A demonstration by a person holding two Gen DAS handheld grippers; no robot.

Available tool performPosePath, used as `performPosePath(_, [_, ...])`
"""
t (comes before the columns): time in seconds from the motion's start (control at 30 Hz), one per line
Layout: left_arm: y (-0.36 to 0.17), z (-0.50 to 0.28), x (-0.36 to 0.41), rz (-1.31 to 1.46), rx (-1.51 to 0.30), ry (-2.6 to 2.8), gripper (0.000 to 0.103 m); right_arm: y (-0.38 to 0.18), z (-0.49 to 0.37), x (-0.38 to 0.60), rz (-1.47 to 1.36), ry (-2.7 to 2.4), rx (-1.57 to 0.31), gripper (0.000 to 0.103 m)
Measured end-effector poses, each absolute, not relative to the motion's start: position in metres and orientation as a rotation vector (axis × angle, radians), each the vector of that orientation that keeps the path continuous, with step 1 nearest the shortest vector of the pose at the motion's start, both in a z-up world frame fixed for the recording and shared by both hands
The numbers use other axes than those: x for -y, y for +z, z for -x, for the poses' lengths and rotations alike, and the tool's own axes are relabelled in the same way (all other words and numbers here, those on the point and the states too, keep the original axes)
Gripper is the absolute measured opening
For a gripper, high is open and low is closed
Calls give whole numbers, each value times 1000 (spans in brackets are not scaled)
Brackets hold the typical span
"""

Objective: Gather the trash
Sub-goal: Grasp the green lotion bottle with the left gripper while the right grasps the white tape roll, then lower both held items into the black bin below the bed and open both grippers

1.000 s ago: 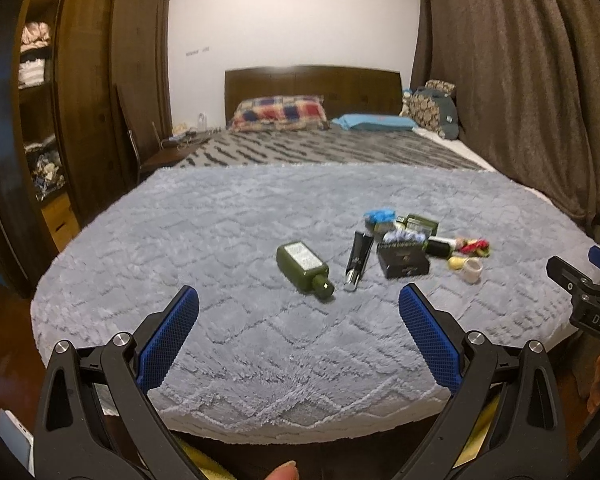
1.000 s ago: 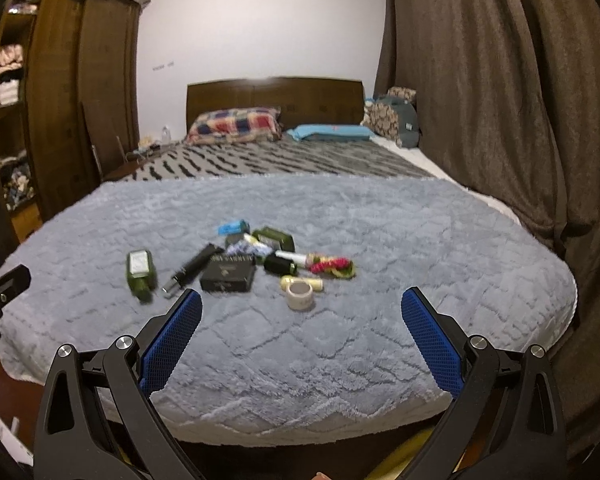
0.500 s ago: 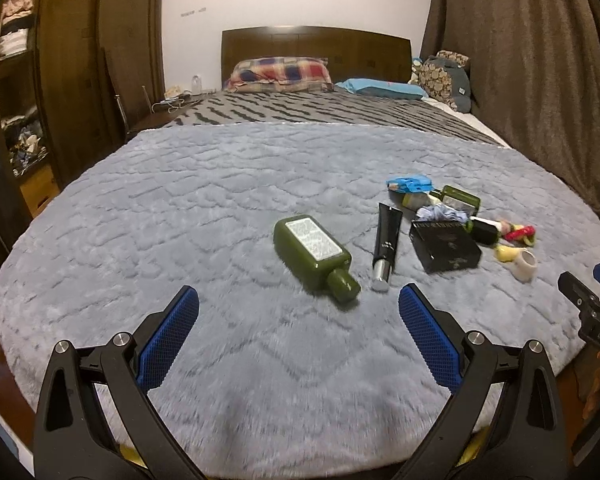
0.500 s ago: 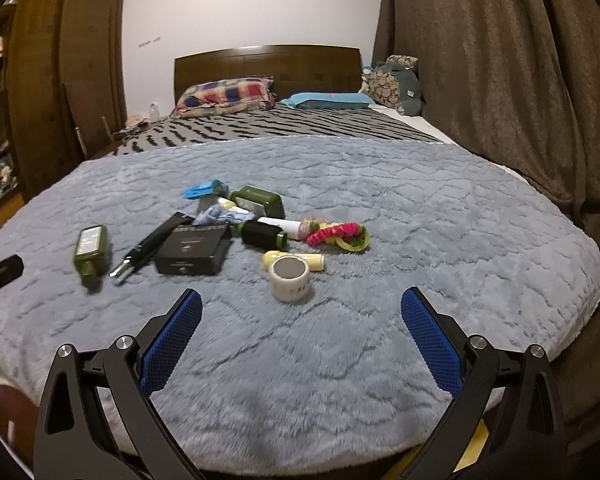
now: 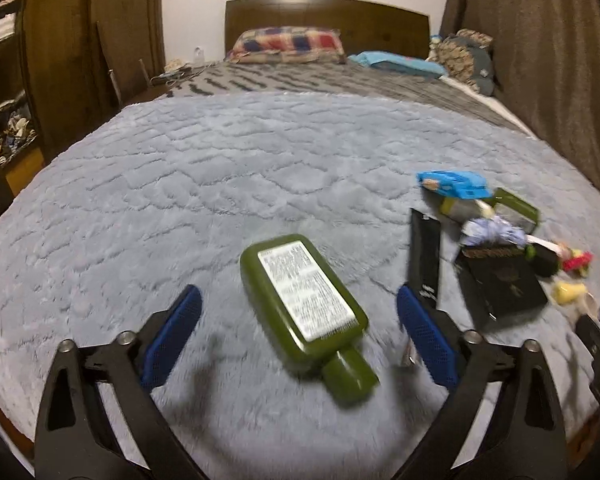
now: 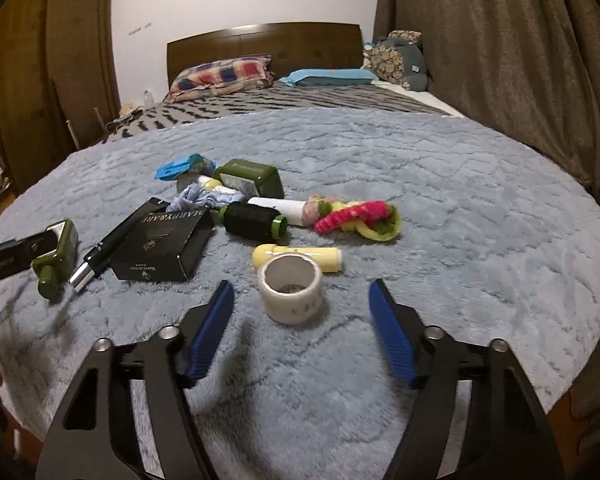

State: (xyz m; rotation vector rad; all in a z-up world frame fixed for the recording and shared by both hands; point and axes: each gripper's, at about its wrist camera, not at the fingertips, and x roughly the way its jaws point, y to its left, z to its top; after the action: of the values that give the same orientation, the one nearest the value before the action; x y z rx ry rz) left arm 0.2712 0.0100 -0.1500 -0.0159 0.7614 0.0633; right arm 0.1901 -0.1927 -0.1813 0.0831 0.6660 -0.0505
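Both grippers are hanging wide and empty over the bed (image 5: pixel 260 168): left gripper (image 5: pixel 298 320) facing the green bottle (image 5: pixel 306 300), right gripper (image 6: pixel 300 308) the tape roll (image 6: pixel 291 287). Next, each is needing to close on its item.

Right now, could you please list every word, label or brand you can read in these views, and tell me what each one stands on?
"MARRY&ARI", seen upside down: top of the black box.
"Marry-Jordan" is my best reading, small and uncertain: front side of the same box.
Dense print on the white label of the green bottle: too small and blurred to read.
Lettering on the black tube: blurred, unreadable.
Marks on the blue wrapper: unreadable.
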Motion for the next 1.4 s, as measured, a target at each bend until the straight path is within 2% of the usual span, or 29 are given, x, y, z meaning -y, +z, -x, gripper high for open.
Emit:
performPosePath(0.13, [-163,-292,-6,-11,-809,96,80,-186,-196,191,-67,-56,-673,55])
performPosePath(0.2, [-175,-301,-6,-10,-851,93,70,-189,-200,193,-71,-55,-682,48])
performPosePath(0.27, [-179,-301,-7,-7,-854,83,68,-190,-200,194,-68,-58,-682,36])
performPosePath(0.3, [-179,-299,-7,-13,-847,81,67,-190,-199,195,-67,-58,-680,35])
performPosePath(0.6, [-168,-266,-7,-31,-828,20,55,-178,-183,190,-50,-42,-679,34])
performPosePath(1.07, [-109,-132,-4,2,-706,-103,53,-128,-97,162,-56,115,-619,34])
performPosePath(1.4, [-133,-58,14,-36,-760,-226,53,-145,-40,146,-14,203,-703,34])
